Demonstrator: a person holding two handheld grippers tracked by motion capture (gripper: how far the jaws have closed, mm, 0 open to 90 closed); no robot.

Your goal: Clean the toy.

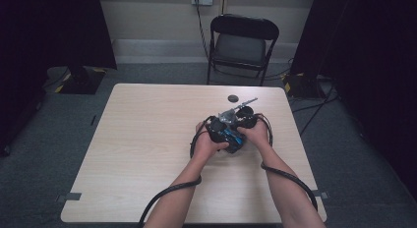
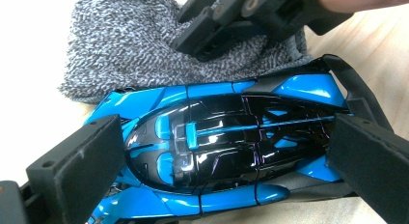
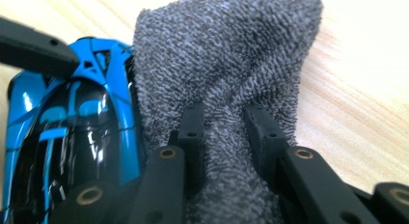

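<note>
The right gripper has its 2 jaws clenched on a bunched fold of the grey cloth, which rises beyond the jaw tips and spreads onto the table past them. Just beside that gripper, touching the cloth's edge, lies the blue and black toy car, and the left gripper grasps it with 1 pad at each end of the body. Farther off than both grippers, a small dark disc rests on the tabletop.
</note>
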